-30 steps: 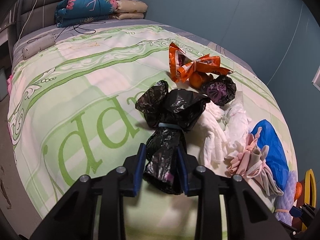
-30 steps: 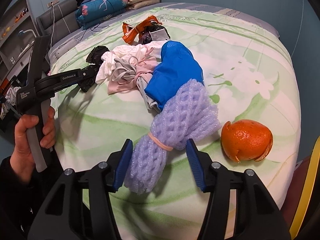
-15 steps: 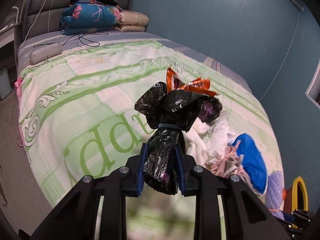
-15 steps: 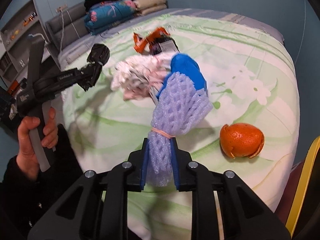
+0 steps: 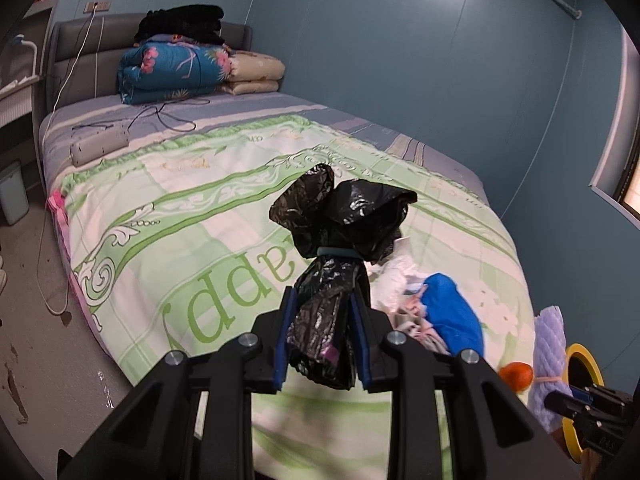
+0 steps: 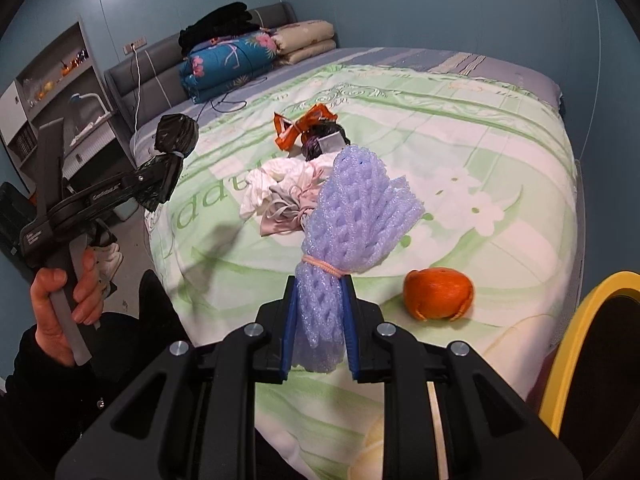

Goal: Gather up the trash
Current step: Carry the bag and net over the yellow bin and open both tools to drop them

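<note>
- Left hand-held gripper [image 5: 323, 336] pinches a crinkled, glossy black plastic bag [image 5: 340, 240], banded at its neck.
- Right hand-held gripper [image 6: 319, 326] clamps a lilac foam net [image 6: 352, 216], honeycombed and soft.

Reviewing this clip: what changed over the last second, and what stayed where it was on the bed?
The right gripper closed on the purple foam net and lifted it off the bed. The left gripper, already around the black bag, tightened and raised it too. The orange peel, clothes pile and orange wrapper stayed put.
</note>
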A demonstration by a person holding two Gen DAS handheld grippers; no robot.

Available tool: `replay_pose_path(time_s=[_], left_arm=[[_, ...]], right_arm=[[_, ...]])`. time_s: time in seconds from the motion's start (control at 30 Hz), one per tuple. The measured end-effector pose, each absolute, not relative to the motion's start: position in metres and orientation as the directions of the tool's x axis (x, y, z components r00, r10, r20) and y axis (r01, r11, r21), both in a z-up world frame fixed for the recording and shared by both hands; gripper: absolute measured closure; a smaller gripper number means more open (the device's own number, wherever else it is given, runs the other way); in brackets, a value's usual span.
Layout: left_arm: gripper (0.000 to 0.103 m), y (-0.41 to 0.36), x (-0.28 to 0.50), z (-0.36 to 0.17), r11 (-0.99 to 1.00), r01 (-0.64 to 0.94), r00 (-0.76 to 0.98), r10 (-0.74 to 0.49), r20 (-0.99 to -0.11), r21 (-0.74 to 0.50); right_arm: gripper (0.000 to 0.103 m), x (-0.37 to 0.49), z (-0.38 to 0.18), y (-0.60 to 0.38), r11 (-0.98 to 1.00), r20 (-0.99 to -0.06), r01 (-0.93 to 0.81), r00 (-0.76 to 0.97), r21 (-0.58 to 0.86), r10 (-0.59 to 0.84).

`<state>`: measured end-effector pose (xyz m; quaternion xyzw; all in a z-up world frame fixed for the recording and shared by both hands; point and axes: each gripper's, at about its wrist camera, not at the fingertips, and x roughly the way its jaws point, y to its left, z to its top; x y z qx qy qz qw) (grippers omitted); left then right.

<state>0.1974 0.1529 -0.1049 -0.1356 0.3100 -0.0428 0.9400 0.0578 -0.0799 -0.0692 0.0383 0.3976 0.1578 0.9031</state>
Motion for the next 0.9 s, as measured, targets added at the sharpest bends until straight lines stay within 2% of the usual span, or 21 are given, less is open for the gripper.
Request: replay_pose_path(time_s=[0.3,0.9], left_arm=[[0.079,0.120,0.174,-0.080,0.965,0.070,0.816,-0.200,-0.542,-0.251],[0.079,0.035,0.157,-0.054,0.937,0.266,0.777,-0.348,-0.525,-0.227]], right_arm=[[0.083,0.039,-0.048,-0.107,0.956,-0.681,-0.227,0.671,0.186,0.292],[0.083,0.010,-0.003,-0.174,0.984,-0.613,-0.097,0.772,0.149,0.169]])
